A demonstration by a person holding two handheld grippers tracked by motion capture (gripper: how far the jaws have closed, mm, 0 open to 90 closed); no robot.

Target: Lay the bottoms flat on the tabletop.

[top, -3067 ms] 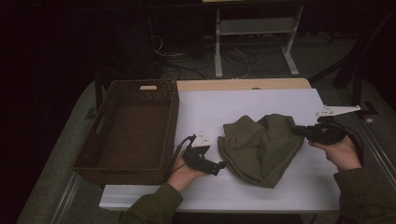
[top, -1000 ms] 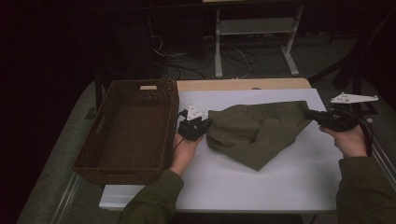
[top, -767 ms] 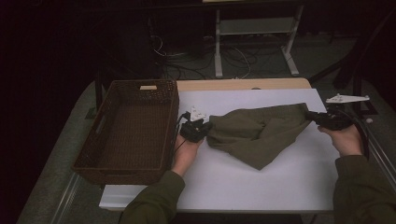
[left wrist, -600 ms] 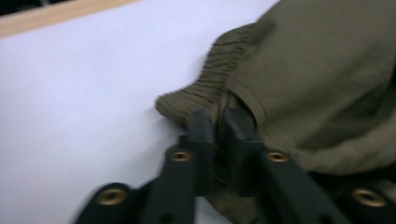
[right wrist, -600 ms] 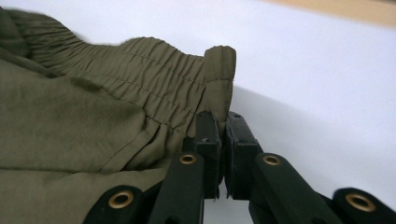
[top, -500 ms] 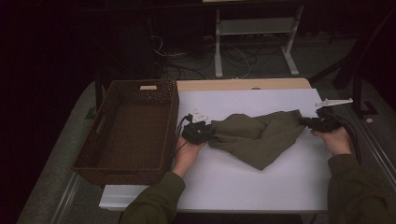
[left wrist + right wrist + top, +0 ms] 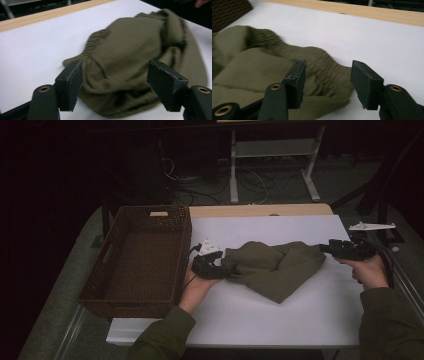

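Both grippers' jaws just opened off garment [image 7: 272, 269]; high view adds basket [image 7: 137, 265].

Left black two-jaw gripper [image 7: 227, 271] held low, pointing right; jaws just opened, standing apart. Right black two-jaw gripper [image 7: 324, 248] points left, jaws likewise just opened. Both forearms in olive sleeves.
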